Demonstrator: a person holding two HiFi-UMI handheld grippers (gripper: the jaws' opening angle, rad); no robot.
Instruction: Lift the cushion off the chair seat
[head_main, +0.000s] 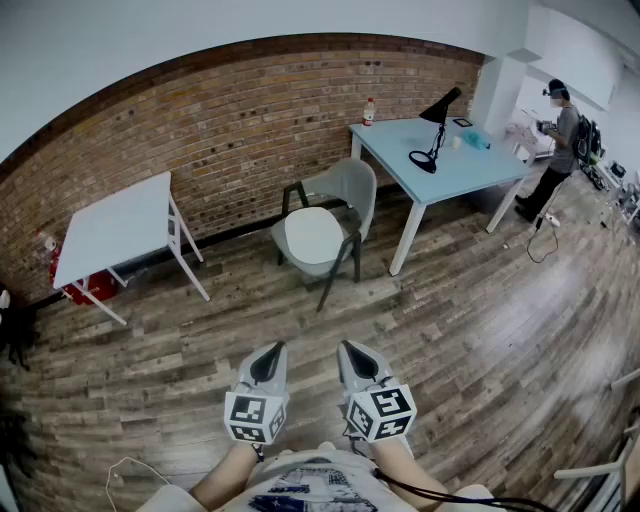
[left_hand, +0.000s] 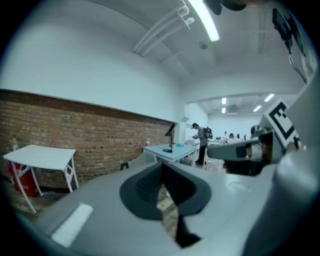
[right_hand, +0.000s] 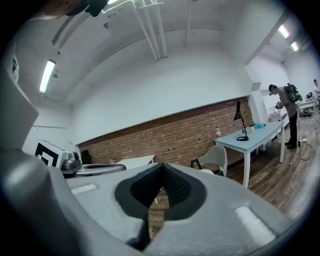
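Chair (head_main: 352, 186) stands well apart from both grippers, between the white tabletop (head_main: 115, 225) and the blue tabletop (head_main: 470, 165) and near the blue one's leg, so a wide approach could clip that leg or nudge what looks like a light chair. Cushion (head_main: 313, 236) lies flat on the seat, round and thin, so a shallow edge pinch would likely slip or drag the chair along. Left hand-held gripper (head_main: 270, 352) and right hand-held gripper (head_main: 352, 350) are both clenched on nothing; arriving like that would only shove the cushion

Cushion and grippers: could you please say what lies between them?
Head view: only bare wood floor separates the cushion from the left gripper and right gripper.
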